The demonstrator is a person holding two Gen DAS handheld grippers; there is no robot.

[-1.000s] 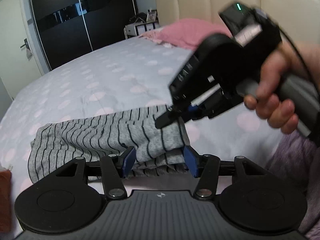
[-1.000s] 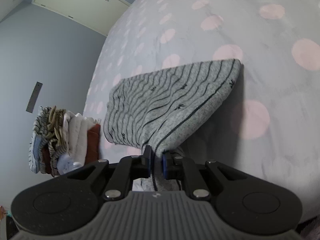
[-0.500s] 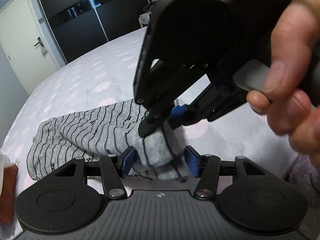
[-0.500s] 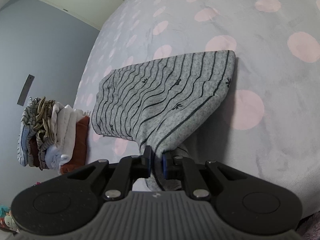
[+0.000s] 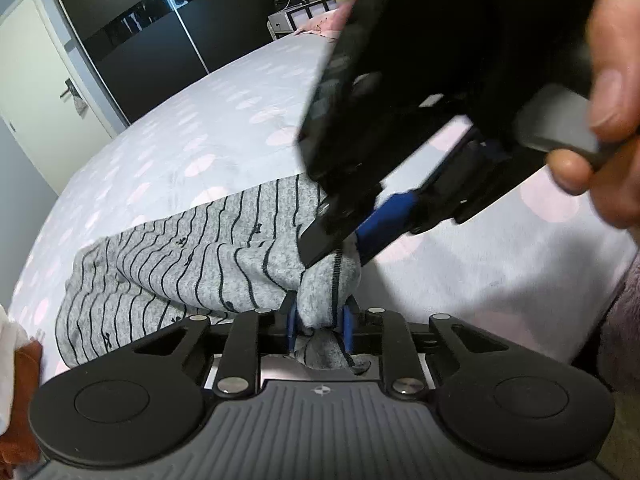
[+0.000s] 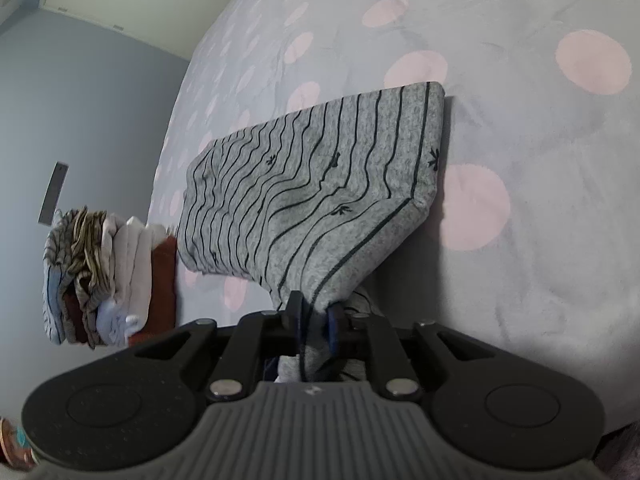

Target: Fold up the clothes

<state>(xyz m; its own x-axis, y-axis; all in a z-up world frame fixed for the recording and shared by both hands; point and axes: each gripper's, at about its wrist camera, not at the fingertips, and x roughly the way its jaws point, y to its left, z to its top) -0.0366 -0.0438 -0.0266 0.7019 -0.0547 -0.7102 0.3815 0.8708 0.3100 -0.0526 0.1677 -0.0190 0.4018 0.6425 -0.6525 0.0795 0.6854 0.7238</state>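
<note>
While the left gripper [image 5: 319, 322] closes on the garment's [image 6: 320, 196] corner just under the right gripper [image 6: 315, 316], whose jaws are opening around it, its length runs away ahead of both.

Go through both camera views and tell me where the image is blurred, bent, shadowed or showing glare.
Left wrist view: the right gripper and the hand holding it are close and smeared; the wardrobe shows a bright reflection and its edges bow. Right wrist view: sharper, the striped garment throws a soft shadow onto the dotted bedspread; the corners go black and the bed curves.
</note>
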